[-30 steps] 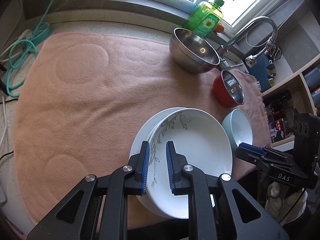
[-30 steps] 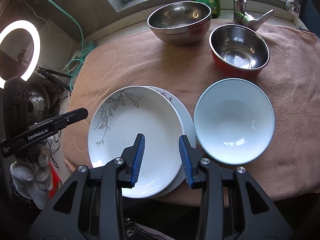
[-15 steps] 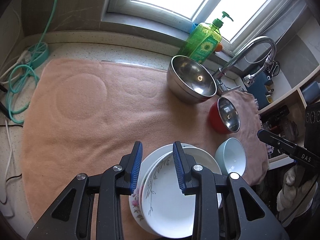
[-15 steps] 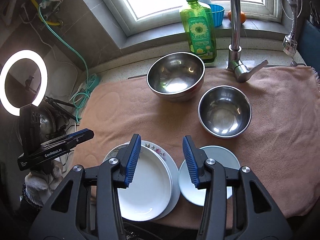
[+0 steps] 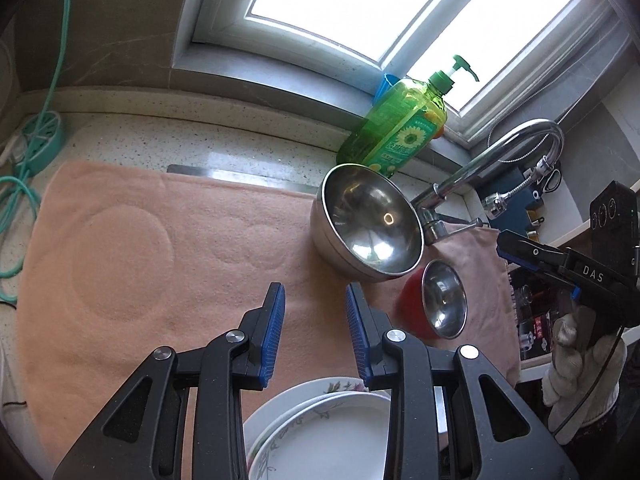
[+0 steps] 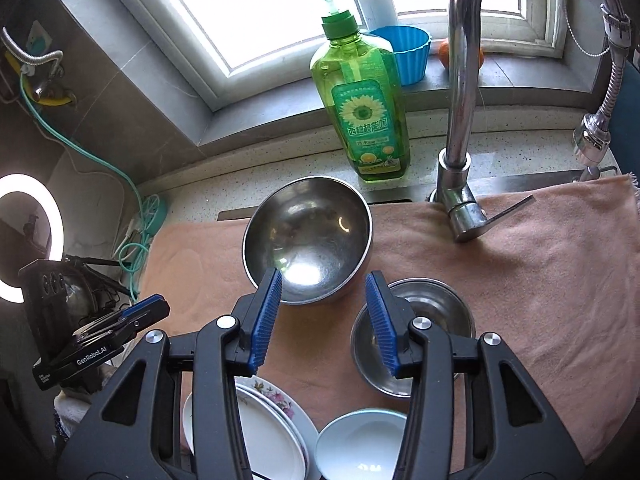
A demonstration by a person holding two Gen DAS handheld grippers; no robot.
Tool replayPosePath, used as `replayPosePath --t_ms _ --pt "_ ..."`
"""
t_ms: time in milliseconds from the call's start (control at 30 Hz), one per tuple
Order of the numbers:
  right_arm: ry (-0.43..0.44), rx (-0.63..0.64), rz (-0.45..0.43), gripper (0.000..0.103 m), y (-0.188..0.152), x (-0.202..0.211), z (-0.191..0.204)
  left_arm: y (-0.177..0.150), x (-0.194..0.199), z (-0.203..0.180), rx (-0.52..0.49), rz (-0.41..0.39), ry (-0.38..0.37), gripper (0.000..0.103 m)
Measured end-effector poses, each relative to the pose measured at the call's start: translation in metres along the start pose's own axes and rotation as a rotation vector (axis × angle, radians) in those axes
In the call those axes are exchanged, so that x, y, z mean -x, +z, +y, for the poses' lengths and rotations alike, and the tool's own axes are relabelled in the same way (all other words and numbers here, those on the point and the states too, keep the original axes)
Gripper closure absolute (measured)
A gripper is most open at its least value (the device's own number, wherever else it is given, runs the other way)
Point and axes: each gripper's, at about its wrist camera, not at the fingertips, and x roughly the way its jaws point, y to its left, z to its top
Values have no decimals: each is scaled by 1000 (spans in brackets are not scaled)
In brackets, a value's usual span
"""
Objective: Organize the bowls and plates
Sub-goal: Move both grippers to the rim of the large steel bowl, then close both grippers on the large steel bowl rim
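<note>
- The left gripper (image 5: 314, 334) is hanging over the pink towel (image 5: 132, 264), its fingers parted and holding nothing; only towel shows in the gap between the blue pads.
- The right gripper (image 6: 326, 320) is likewise released and empty, with its jaws standing wider apart than the left ones.
- The two plates (image 6: 264, 436) are lying stacked at the near edge of the towel, the plain leaf-patterned one on top of the flowered one, probably so they take up one spot.
- The pale blue bowl (image 6: 360, 444) is sitting just beside the plates, on their right, apart from them as far as the lower rim of the view lets me judge.
- The small steel bowl with the red outside (image 5: 440, 300) is resting farther up the towel from the blue bowl, and the big steel bowl (image 6: 308, 240) is standing beyond it, near the tap (image 6: 460, 120) and the green soap bottle (image 6: 360, 100).
- Both grippers are pointing down over the towel above the crockery, touching none of it, which suggests the plates are done and a bowl comes next.
- The three bowls are lying separate, so nesting them by size seems the remaining work.
</note>
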Motion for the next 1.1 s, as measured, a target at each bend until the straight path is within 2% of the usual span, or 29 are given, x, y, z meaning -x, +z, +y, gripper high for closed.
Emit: replayPosePath --t_ms 267,600,700,833,900,1100 --pt "-43 -41 65 57 21 -49 -26 28 -37 -6 -14 41 11 73" --pt "-28 -135 113 58 29 -84 -51 57 -86 6 80 116 -52 73" --pt "-31 -133 121 65 29 -91 -51 59 -96 4 61 137 -37 73" --pt "-27 -141 135 68 28 -97 -53 60 -104 2 46 151 -27 73" --pt "-24 -137 144 79 27 -101 -52 59 -106 3 47 157 -29 73" --pt "-23 -134 156 83 28 -106 -49 60 -116 5 52 179 -58 76"
